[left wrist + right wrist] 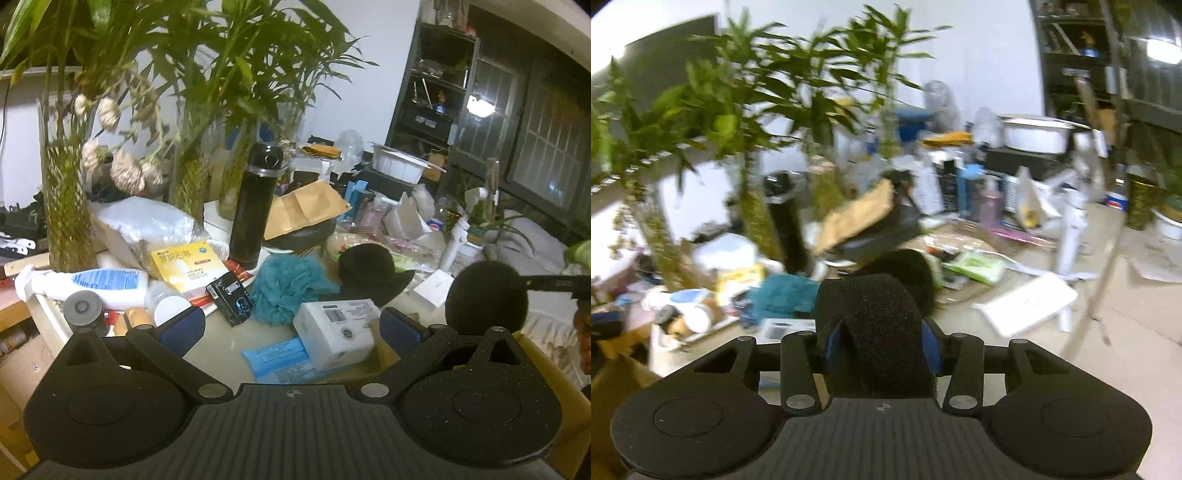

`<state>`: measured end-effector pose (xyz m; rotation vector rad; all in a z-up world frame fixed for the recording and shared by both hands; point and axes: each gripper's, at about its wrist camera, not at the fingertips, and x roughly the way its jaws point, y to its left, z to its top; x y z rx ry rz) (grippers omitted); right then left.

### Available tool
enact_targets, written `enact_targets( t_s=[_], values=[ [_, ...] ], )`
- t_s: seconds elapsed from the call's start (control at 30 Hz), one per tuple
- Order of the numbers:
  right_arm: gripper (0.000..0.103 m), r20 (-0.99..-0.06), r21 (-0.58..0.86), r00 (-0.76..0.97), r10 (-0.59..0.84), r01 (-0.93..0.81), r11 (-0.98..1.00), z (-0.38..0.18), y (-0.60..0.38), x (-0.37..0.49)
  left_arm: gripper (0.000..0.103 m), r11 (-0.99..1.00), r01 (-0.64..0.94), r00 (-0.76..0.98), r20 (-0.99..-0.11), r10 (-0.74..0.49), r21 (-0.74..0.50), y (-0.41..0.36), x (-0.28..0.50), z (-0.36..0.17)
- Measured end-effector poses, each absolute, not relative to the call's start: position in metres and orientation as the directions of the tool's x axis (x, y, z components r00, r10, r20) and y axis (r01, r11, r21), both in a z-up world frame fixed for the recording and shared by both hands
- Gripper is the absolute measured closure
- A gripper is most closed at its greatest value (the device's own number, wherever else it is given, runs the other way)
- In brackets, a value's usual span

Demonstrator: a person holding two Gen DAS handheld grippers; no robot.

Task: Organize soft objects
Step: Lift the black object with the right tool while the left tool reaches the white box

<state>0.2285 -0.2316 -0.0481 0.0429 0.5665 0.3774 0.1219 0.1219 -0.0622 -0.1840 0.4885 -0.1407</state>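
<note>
The right tool (882, 347) is clamped on a black sponge (875, 325), raised over a cluttered table (1126, 295). The left tool (291, 328) gapes apart, gripping nothing, above a white box (336, 332).

A cluttered home room: vased bamboo plants (236, 92), shelving (432, 85) (dark), toiletries-strewn table (221, 343).
</note>
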Motion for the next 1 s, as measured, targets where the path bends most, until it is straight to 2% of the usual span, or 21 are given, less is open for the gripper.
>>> enact_targets(
  t_s=[0.2, 0.37, 0.53, 0.67, 0.73, 1.0],
  values=[
    [0.055, -0.590, 0.049, 0.780, 0.209, -0.224, 0.973, -0.065, -0.247, 0.236, 0.000, 0.980, 0.108, 0.864, -0.472, -0.176, -0.167, 0.112, 0.119, -0.045],
    [0.053, -0.665, -0.038, 0.735, 0.131, -0.209, 0.977, -0.091, -0.246, 0.242, 0.000, 0.981, 0.131, 0.835, -0.518, -0.187, -0.144, 0.106, 0.123, -0.034],
    [0.052, -0.732, 0.043, 0.644, 0.225, -0.286, 0.957, -0.118, -0.244, 0.243, 0.000, 0.976, 0.156, 0.805, -0.553, -0.216, -0.153, 0.104, 0.134, -0.026],
    [0.055, -0.767, 0.153, 0.554, 0.323, -0.331, 0.931, -0.128, -0.240, 0.248, 0.000, 0.976, 0.157, 0.783, -0.582, -0.217, -0.153, 0.100, 0.149, -0.019],
    [0.056, -0.778, 0.138, 0.548, 0.307, -0.328, 0.934, -0.130, -0.237, 0.250, 0.000, 0.976, 0.155, 0.768, -0.603, -0.216, -0.152, 0.097, 0.159, -0.018],
    [0.057, -0.669, 0.190, 0.674, 0.312, -0.251, 0.949, -0.103, -0.262, 0.239, 0.000, 0.977, 0.208, 0.713, -0.675, -0.191, -0.056, 0.076, 0.197, -0.016]
  ],
)
